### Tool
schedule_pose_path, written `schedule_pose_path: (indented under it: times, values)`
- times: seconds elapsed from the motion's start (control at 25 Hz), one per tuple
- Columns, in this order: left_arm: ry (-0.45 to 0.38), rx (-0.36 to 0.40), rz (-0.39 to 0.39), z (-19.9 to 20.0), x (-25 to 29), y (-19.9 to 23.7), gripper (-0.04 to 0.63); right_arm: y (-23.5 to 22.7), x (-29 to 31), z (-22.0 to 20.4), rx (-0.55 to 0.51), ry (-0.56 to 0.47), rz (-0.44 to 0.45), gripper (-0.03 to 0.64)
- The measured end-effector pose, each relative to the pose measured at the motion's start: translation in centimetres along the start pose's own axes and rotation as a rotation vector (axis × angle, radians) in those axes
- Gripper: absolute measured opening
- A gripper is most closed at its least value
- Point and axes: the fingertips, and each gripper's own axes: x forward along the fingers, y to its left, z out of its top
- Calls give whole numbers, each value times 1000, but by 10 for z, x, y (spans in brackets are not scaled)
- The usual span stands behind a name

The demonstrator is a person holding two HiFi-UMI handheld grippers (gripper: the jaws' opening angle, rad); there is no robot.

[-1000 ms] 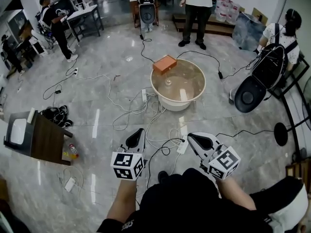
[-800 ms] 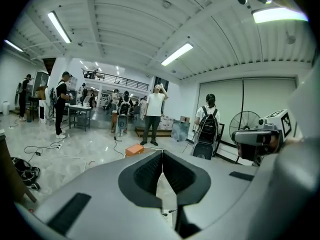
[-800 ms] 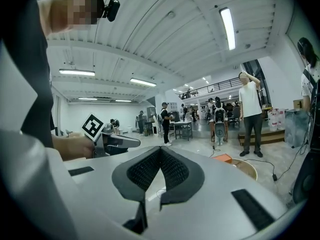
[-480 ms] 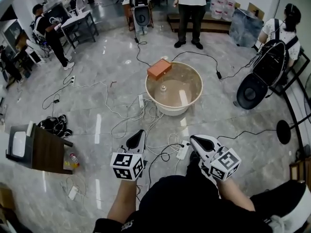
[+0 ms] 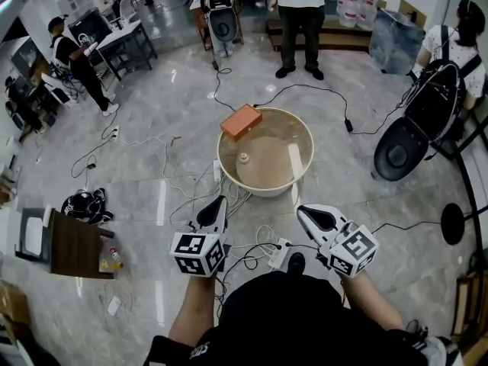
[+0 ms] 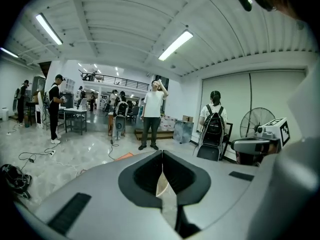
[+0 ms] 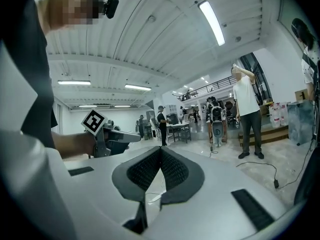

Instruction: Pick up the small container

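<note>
The small container (image 5: 244, 158), a pale little pot with a knob, stands inside a wide cream basin (image 5: 229, 175) on the floor ahead. My left gripper (image 5: 218, 203) is held level in front of me, jaws shut and empty, its tips (image 6: 161, 155) touching. My right gripper (image 5: 304, 210) is beside it, also shut with nothing between its pads (image 7: 160, 151). Both tips are short of the basin's near rim. Each gripper shows in the other's view: the right gripper (image 6: 257, 145) and the left gripper (image 7: 112, 139).
An orange box (image 5: 241, 121) rests on the basin's far left rim and a white strip (image 5: 295, 161) lies inside it. Cables and a power strip (image 5: 277, 254) cover the floor near my feet. A dark side table (image 5: 72, 242) stands left, a black fan (image 5: 399, 149) right, and a person (image 5: 297, 14) stands beyond.
The basin has come nearer in the head view as I walked towards it. Both grippers travelled forward with me, still shut and empty.
</note>
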Motion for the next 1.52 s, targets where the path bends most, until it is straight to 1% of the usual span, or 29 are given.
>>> schedule_pose_path:
  times: [0.12, 0.2, 0.28, 0.4, 0.56, 0.72, 0.92, 1.08, 1.2, 1.36, 1.52]
  values:
    - [5, 4, 17, 12, 36, -20, 18, -44, -8, 12, -5, 1, 24, 14]
    - [15, -10, 37, 17, 57, -30, 18, -69, -14, 15, 3, 10, 45, 14]
    - [24, -23, 51, 20, 77, -38, 18, -94, -17, 13, 10, 29, 58, 14]
    - [41, -14, 67, 16, 93, -43, 18, -117, -15, 4, 31, 44, 73, 14]
    - [55, -16, 95, 14, 104, -40, 18, -132, -10, 0, 52, 43, 95, 14]
    - [53, 1, 98, 14, 113, -45, 18, -136, -9, -2, 55, 33, 113, 14]
    - [54, 0, 76, 17, 130, -39, 18, -135, 1, -2, 46, 50, 121, 14]
    - [63, 9, 47, 20, 154, -28, 18, -150, 14, -2, 64, 60, 87, 14]
    - [72, 9, 37, 18, 161, -15, 18, -154, 27, -5, 85, 77, 62, 14]
    - [79, -4, 41, 17, 168, 17, 18, -154, 64, -5, 88, 102, 67, 14]
    - [88, -12, 27, 16, 179, 52, 18, -155, 115, 1, 71, 116, 98, 14]
